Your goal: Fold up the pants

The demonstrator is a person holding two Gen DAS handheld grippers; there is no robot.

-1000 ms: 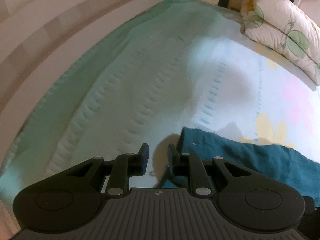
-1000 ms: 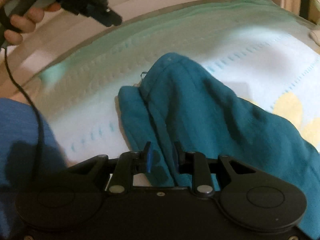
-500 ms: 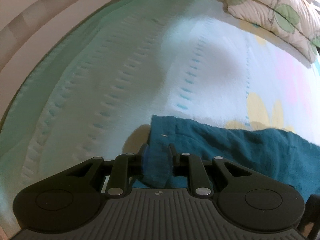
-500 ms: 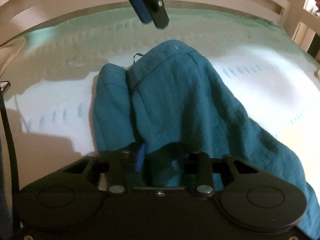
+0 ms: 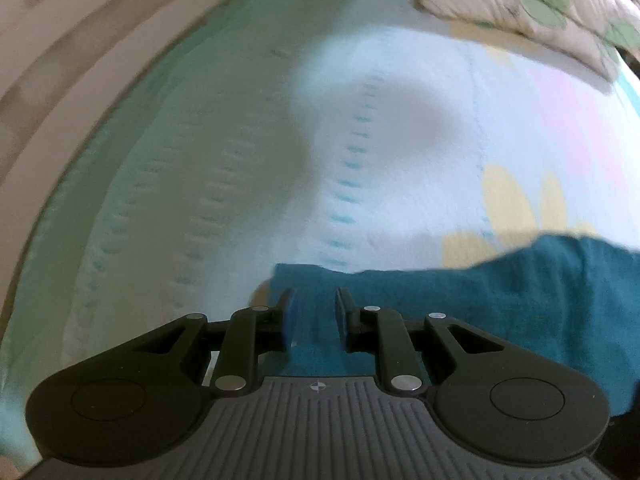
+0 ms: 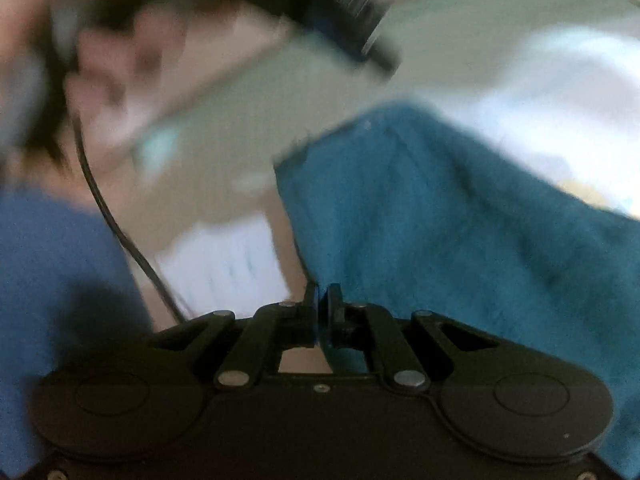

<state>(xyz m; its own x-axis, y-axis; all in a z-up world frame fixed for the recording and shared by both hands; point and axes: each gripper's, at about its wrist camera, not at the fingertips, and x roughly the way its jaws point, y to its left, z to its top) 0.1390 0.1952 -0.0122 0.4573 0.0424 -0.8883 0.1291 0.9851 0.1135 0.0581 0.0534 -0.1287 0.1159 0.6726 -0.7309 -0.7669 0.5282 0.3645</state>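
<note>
Grab step. Right hand-held gripper [image 6: 323,300] pinches edge of teal pants [image 6: 460,240]. Left hand-held gripper [image 5: 314,312] loose, jaws apart over pants corner. Next: left must pinch too, then lift together.

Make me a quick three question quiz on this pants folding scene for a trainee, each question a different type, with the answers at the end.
1. True or false: the right gripper has its jaws nearly together, with an edge of the teal pants between them.
2. Multiple choice: what lies between the fingers of the left gripper? A, a pillow. B, teal cloth of the pants. C, a cable.
3. Short answer: what do the pants lie on?

Key
1. True.
2. B; the jaws stand apart with the cloth in the gap, not pinched.
3. A quilted bed cover, pale green and white, with yellow and pink flower shapes.
</note>
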